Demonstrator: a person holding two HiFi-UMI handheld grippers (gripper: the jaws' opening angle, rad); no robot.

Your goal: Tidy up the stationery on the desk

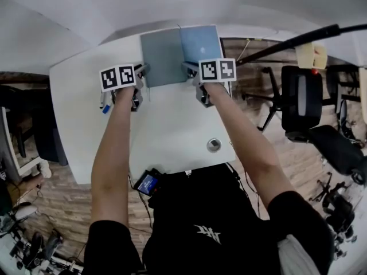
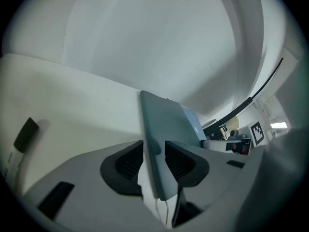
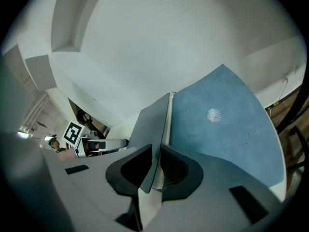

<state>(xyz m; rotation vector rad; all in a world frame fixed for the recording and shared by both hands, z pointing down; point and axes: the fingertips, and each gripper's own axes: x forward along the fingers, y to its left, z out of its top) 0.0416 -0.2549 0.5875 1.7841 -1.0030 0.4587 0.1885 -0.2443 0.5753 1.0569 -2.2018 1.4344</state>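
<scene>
A notebook lies open at the far edge of the white desk [image 1: 172,130]. Its grey-blue cover [image 1: 163,56] is raised, and a brighter blue panel [image 1: 202,43] lies flat to its right. My left gripper [image 1: 140,72] is at the cover's left edge. In the left gripper view the cover [image 2: 164,124] stands edge-on between the left gripper's [image 2: 154,151] jaws, which sit open with a slim gap on each side. My right gripper [image 1: 190,69] is at the cover's right edge. There the right gripper [image 3: 155,158] is shut on the thin cover [image 3: 152,124], with the blue panel [image 3: 222,120] beside it.
A few pens [image 1: 105,103] lie by the desk's left edge, and a small black object [image 2: 25,133] sits left of the left gripper. A round cable port [image 1: 213,145] is near the front right. A black office chair [image 1: 301,105] and a black pole [image 1: 298,39] stand to the right.
</scene>
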